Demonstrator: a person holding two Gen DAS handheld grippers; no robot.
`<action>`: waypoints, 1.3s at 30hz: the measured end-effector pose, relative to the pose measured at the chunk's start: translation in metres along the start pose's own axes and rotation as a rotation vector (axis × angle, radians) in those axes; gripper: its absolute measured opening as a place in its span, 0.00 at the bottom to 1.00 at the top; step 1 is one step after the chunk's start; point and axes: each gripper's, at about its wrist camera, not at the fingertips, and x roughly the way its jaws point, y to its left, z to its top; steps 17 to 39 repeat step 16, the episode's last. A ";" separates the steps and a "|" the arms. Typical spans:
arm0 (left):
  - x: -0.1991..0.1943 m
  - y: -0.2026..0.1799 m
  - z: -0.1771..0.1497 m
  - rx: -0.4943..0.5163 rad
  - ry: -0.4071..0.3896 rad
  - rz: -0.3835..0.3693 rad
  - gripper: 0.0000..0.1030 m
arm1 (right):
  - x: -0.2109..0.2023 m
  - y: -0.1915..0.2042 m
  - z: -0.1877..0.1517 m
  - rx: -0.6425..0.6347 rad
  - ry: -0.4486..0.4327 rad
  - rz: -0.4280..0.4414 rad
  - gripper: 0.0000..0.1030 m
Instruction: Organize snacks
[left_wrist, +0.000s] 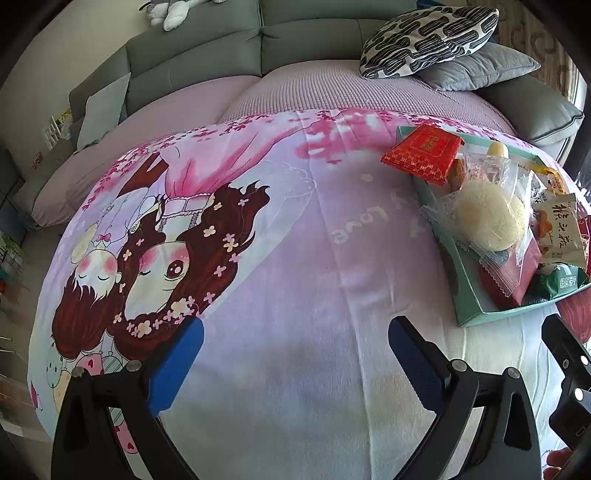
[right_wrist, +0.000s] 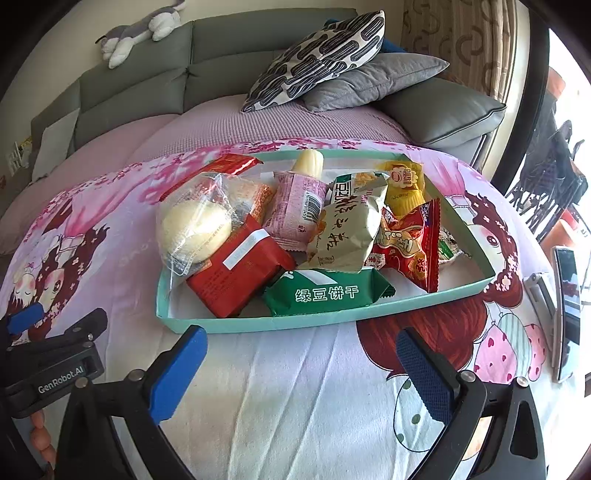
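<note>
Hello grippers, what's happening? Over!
Left gripper open, empty. Right gripper open, empty, facing tray. Snacks piled inside. Nothing blocking.

Teal tray (right_wrist: 258, 325) on blanket; snack packets (right_wrist: 332, 236) heaped inside (mixed).

tray (right_wrist: 325, 320) teal | cloth (right_wrist: 280, 387) pink-lilac cartoon print | biscuit pack (right_wrist: 327, 293) green, white lettering | cushion (right_wrist: 321, 55) black-white squiggles | sofa (right_wrist: 133, 85) grey-green
</note>
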 end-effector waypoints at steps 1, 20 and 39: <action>0.000 0.000 0.000 -0.001 -0.001 0.001 0.97 | 0.000 0.000 0.000 -0.002 0.001 -0.001 1.00; -0.001 0.011 0.001 -0.059 0.003 0.002 0.97 | -0.001 0.000 0.001 -0.007 0.001 -0.005 1.00; -0.001 0.011 0.001 -0.059 0.003 0.002 0.97 | -0.001 0.000 0.001 -0.007 0.001 -0.005 1.00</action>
